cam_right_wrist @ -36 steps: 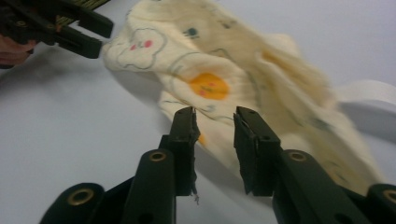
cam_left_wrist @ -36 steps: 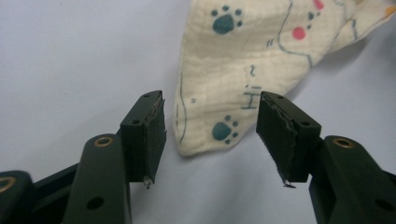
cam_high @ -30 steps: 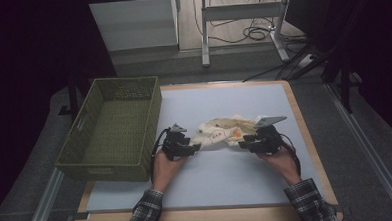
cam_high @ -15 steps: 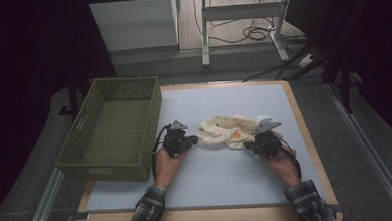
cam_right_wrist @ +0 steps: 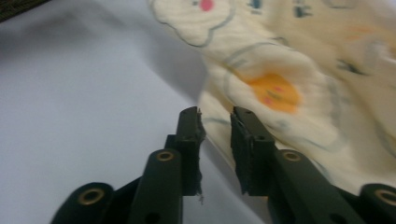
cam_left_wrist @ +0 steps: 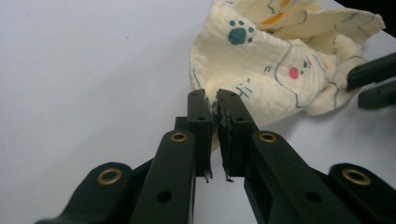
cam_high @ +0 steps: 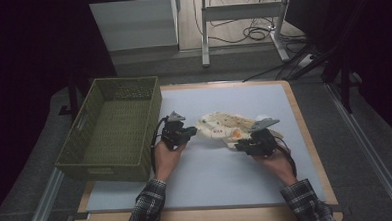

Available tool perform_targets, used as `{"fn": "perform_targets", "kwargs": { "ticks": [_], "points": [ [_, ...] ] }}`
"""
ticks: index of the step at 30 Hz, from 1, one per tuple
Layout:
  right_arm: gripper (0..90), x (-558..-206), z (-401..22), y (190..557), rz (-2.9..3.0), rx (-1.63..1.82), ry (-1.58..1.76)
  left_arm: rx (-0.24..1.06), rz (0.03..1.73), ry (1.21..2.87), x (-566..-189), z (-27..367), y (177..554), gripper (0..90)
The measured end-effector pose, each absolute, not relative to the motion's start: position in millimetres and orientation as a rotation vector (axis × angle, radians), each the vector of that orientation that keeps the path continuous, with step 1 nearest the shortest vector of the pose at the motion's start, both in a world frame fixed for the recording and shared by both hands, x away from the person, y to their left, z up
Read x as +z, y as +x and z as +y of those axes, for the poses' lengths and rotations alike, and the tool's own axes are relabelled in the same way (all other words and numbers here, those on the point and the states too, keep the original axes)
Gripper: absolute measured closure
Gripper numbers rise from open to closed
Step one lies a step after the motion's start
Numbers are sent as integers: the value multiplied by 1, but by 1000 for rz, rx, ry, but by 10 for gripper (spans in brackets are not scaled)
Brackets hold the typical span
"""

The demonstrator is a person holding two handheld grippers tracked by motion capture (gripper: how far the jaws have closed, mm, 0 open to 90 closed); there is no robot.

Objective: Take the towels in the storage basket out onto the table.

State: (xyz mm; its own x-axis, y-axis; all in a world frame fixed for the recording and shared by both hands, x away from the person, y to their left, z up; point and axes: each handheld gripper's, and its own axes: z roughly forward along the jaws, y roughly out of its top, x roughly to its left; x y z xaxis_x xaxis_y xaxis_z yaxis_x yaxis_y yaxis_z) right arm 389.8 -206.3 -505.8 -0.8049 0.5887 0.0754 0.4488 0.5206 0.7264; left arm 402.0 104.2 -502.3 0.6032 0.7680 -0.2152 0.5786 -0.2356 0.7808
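We have the left gripper (cam_left_wrist: 213,100) pinched tight on the cloth's (cam_left_wrist: 275,70) near edge, the rest bunched just beyond its tips on the table (cam_high: 211,160). Our right gripper (cam_right_wrist: 215,122) sits at the opposite edge; its jaws have just been opening, a gap between them, the hem between the pads but seemingly not pressed. We'd close the right on the hem before lifting, then draw both apart evenly. The basket (cam_high: 112,129) waits beside the left.
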Motion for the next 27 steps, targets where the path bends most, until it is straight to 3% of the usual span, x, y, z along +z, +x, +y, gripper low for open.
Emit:
{"fn": "perform_targets", "kwargs": {
  "ticks": [5,6,8,12,27],
  "points": [
    [615,-519,-179,398,2593,1098,877,269,1077,1934,-504,103,407,841],
    [637,-522,-175,399,2591,1056,872,268,1079,1934,-505,102,408,841],
    [861,-525,-170,397,2536,1003,839,271,1082,1934,-506,102,409,842],
    [879,-524,-171,396,2544,995,847,280,1082,1928,-503,104,407,842],
    [878,-483,-272,344,2496,1120,900,280,1093,1983,-505,103,397,829]
  ]
}}
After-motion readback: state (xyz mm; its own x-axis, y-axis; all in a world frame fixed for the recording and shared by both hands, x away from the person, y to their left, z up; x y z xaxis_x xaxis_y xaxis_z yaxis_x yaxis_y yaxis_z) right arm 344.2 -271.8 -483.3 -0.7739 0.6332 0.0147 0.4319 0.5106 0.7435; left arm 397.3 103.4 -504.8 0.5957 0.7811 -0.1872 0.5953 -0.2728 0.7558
